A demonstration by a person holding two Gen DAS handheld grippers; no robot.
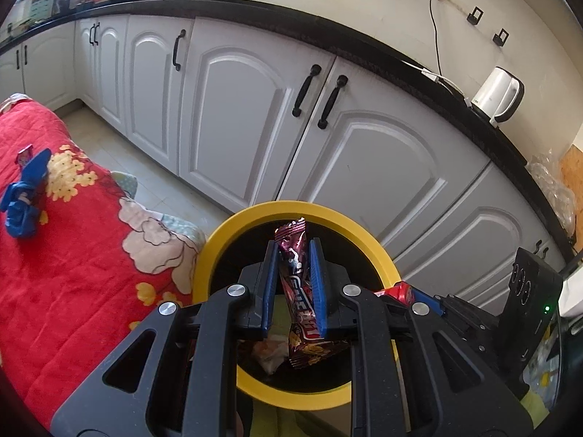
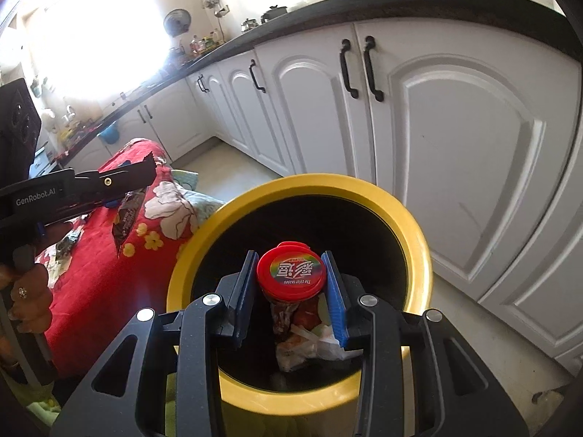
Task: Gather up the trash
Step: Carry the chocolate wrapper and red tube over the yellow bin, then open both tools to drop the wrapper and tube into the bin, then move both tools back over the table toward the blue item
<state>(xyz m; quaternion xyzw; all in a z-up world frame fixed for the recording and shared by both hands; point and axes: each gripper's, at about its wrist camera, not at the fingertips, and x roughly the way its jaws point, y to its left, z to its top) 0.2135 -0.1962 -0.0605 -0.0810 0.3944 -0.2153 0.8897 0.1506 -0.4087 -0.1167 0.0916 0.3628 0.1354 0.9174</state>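
**Both grippers loaded over the bin, drop still to come**

The left gripper (image 1: 293, 273) is pinching a maroon snack wrapper (image 1: 297, 276) between its blue pads, which stand nearly together with only the thin foil between them. The wrapper stands up past the fingertips and hangs down below them, and directly beyond and beneath the fingers lies the open mouth of the yellow-rimmed bin (image 1: 218, 240).

The right gripper (image 2: 289, 280) is clamped on a small red-lidded container (image 2: 290, 273), its pads pressed against the lid's two sides, lid facing the camera. It too sits over the bin (image 2: 411, 233), with the black interior straight ahead of the fingertips.

Below the right fingers, in the bottom of the bin, crumpled wrappers and pale scraps (image 2: 309, 338) already lie in a heap, so part of the collecting appears to be done. Neither held piece has been released yet; both seem to be one opening of the jaws away from falling in.

To the left of the left gripper, well apart from the bin, a red flowered cover (image 1: 73, 255) carries a blue object (image 1: 25, 196) with a small packet just beside it. The right wrist view shows another dark scrap (image 2: 69, 244) on the same cover, under the left gripper's body. Whether the blue object is trash cannot be told; if so, more trips probably remain after this drop.
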